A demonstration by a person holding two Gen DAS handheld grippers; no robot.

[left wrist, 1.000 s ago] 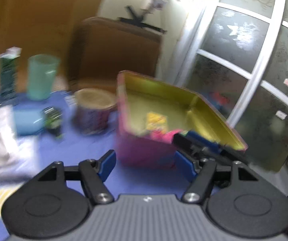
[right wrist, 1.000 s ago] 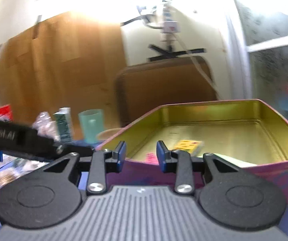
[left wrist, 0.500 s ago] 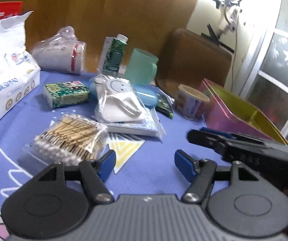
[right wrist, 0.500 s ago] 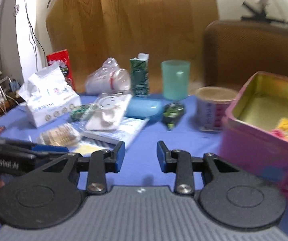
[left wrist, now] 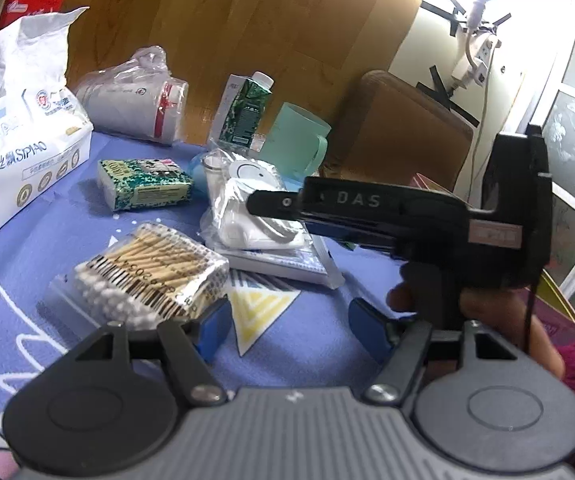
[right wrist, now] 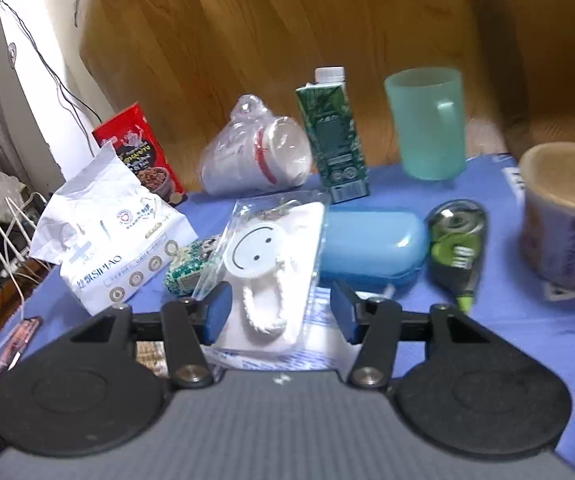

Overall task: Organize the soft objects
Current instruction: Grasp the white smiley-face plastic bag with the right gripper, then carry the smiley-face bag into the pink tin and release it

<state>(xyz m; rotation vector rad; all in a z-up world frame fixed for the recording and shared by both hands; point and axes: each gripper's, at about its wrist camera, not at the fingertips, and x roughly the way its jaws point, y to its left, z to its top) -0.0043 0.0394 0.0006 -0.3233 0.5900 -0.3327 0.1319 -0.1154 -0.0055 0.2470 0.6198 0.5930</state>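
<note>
A clear bag with a white smiley-face pouch (right wrist: 271, 264) lies on a flat blue-white packet (left wrist: 283, 260) on the blue mat. My right gripper (right wrist: 277, 314) is open, its jaws on either side of the pouch's near end; in the left wrist view it reaches over the pouch (left wrist: 255, 220). My left gripper (left wrist: 287, 324) is open and empty above the mat, next to a bag of cotton swabs (left wrist: 151, 272). A white tissue pack (left wrist: 15, 152) and a small green tissue packet (left wrist: 143, 182) lie to the left.
At the back stand bagged paper cups (right wrist: 259, 156), a green carton (right wrist: 333, 136), a teal cup (right wrist: 427, 120) and a red packet (right wrist: 139, 152). A blue case (right wrist: 371, 244), a green tape dispenser (right wrist: 457, 244) and a round tin (right wrist: 567, 212) lie to the right.
Both grippers have swung left, away from the pink tin box. The right gripper has moved in over the smiley pouch and opened wider. The left gripper has come closer to the cotton swabs.
</note>
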